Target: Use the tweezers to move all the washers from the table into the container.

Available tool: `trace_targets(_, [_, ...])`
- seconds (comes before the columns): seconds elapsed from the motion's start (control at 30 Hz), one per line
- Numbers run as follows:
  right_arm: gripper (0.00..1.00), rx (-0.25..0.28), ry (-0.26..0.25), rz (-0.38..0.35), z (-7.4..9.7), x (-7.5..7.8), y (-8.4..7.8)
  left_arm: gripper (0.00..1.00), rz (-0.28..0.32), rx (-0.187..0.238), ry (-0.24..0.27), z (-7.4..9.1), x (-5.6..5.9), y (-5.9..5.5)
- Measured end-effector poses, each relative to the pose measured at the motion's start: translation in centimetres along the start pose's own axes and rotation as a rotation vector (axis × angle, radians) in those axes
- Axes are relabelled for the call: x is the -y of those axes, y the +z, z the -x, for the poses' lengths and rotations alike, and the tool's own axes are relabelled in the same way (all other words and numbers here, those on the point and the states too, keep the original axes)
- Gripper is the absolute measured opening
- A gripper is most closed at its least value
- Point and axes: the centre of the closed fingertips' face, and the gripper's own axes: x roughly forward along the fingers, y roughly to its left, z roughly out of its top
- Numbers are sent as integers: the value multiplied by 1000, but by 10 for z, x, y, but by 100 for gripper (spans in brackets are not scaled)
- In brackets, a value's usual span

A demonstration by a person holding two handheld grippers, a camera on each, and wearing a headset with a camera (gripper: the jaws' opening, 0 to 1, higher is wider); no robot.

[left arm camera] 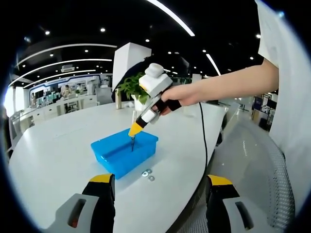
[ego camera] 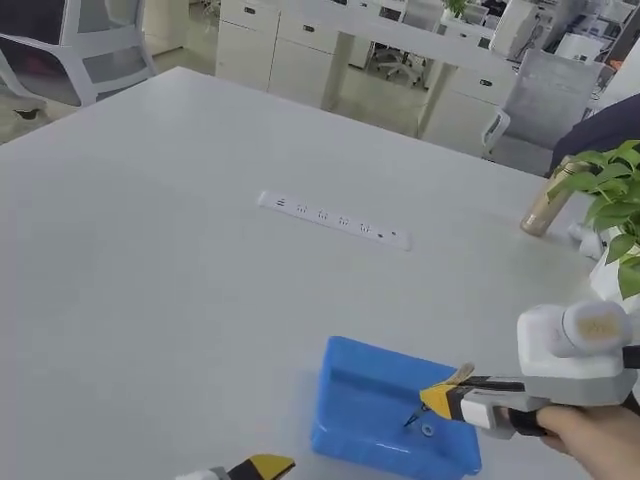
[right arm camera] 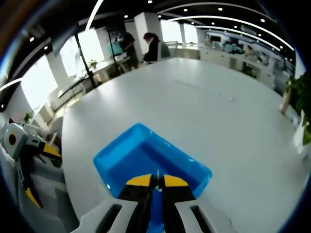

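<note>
A blue container (ego camera: 370, 400) stands near the table's front edge. My right gripper (ego camera: 440, 397), held in a hand, is shut on dark tweezers (ego camera: 416, 415) whose tips point down into the container. A small washer (ego camera: 428, 430) lies on the container's floor beside the tips. In the left gripper view, two washers (left arm camera: 146, 173) lie on the table just in front of the container (left arm camera: 121, 153), and the right gripper (left arm camera: 138, 125) dips the tweezers (left arm camera: 132, 143) into it. My left gripper (left arm camera: 160, 182) stands open and holds nothing. The right gripper view looks down the shut jaws (right arm camera: 157, 178) into the container (right arm camera: 141, 155).
A white power strip (ego camera: 333, 218) lies across the middle of the table. A potted plant (ego camera: 612, 205) and a gold bottle (ego camera: 545, 208) stand at the right edge. Office chairs and white cabinets lie beyond the far edge. The left gripper (right arm camera: 24, 150) hangs off the table's side.
</note>
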Motion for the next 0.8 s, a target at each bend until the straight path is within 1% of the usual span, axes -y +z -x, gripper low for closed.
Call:
trace_targets(0.1, [3, -10, -13, 10, 0, 2, -2, 77, -1, -1, -1, 0, 0, 0])
trace_targets(0.27, [3, -10, -26, 15, 2, 4, -4, 77, 0, 0, -1, 0, 0, 0])
trace_targets(0.37, [3, 7, -21, 14, 7, -1, 0, 77, 0, 0, 0, 0, 0, 0])
trace_targets(0.47, [3, 21, -20, 27, 14, -7, 3, 76, 2, 0, 0, 0, 0, 0])
trace_targets(0.63, [3, 42, -24, 42, 24, -12, 8, 76, 1, -1, -1, 0, 0, 0])
trace_targets(0.8, [3, 72, -29, 60, 36, -18, 16, 76, 3, -1, -1, 0, 0, 0])
